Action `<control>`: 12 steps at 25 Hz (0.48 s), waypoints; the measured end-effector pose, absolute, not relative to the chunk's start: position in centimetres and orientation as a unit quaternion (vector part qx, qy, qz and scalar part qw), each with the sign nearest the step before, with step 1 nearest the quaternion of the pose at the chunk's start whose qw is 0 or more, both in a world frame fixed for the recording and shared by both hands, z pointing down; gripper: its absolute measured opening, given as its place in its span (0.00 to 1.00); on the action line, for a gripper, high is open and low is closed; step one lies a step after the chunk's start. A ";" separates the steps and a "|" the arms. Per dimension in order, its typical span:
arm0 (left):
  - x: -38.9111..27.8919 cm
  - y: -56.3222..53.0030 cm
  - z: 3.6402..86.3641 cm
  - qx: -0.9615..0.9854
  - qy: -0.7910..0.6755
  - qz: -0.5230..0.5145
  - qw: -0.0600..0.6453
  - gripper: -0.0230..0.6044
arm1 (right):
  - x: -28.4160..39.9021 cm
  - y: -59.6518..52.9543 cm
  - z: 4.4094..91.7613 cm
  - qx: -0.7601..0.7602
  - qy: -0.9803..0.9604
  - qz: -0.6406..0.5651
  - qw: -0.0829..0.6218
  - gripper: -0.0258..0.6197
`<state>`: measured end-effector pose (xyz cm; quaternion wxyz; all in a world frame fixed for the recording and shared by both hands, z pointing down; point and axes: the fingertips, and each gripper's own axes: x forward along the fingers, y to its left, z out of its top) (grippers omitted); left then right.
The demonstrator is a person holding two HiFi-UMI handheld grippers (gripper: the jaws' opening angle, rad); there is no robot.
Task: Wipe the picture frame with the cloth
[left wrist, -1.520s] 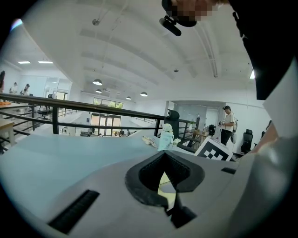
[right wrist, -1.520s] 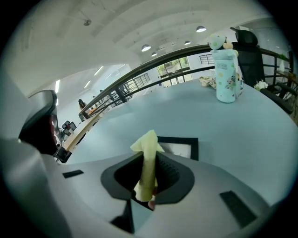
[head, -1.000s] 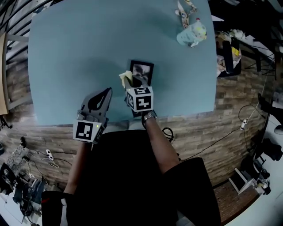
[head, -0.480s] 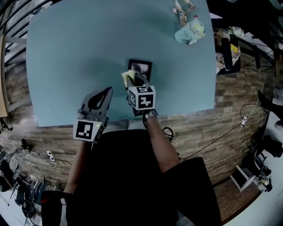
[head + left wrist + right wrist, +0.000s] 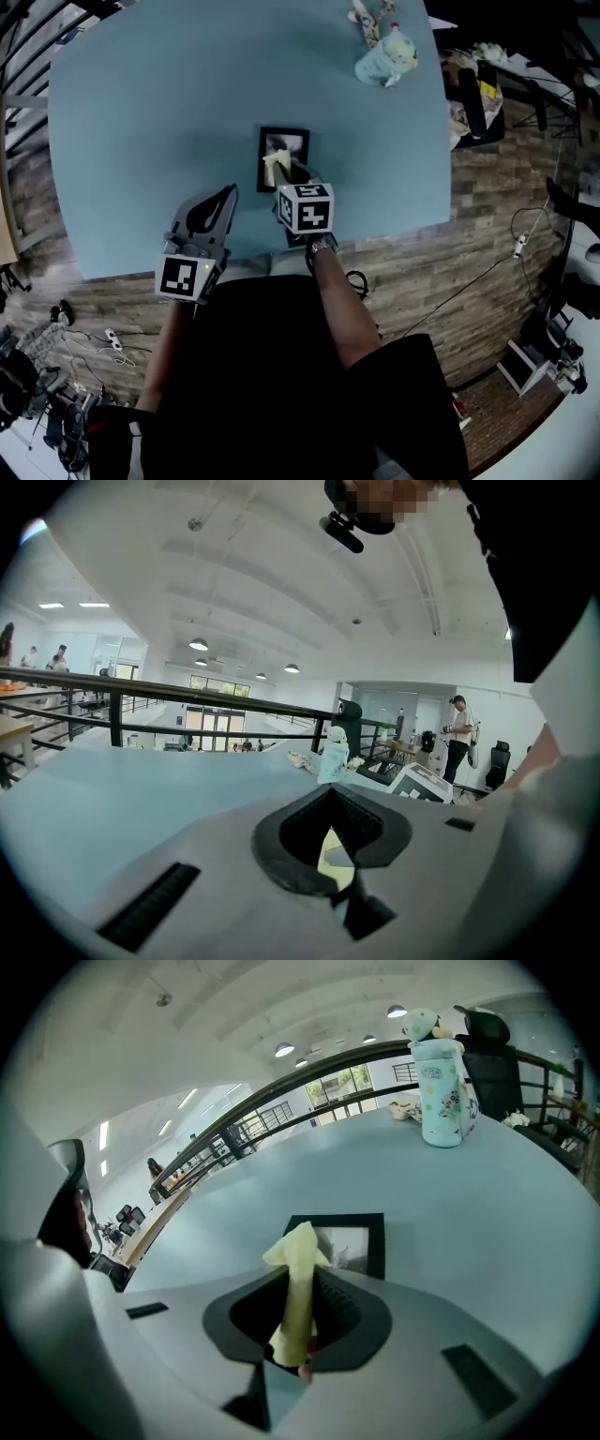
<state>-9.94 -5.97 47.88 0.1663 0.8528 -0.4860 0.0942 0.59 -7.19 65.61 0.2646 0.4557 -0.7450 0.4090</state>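
Observation:
A small black picture frame lies flat on the light blue table; the right gripper view shows the frame just ahead of the jaws. My right gripper is shut on a pale yellow cloth, whose folded tip sticks up between the jaws over the frame's near edge. My left gripper rests at the table's near edge, left of the frame, shut with nothing in it.
A pale cup-like bottle with a toy figure stands at the table's far right corner, also seen as the bottle. Small items lie beside it. Brick-patterned floor with cables surrounds the table; a railing runs behind.
My right gripper has carried the cloth slightly forward over the frame's near edge. The head view has shifted, moving the table's contents up and left. The left gripper has stayed put.

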 end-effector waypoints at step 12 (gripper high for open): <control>-7.6 -5.8 47.5 0.866 -0.464 0.095 0.163 0.03 | 4.3 -6.8 65.0 0.487 -0.728 0.412 0.251 0.13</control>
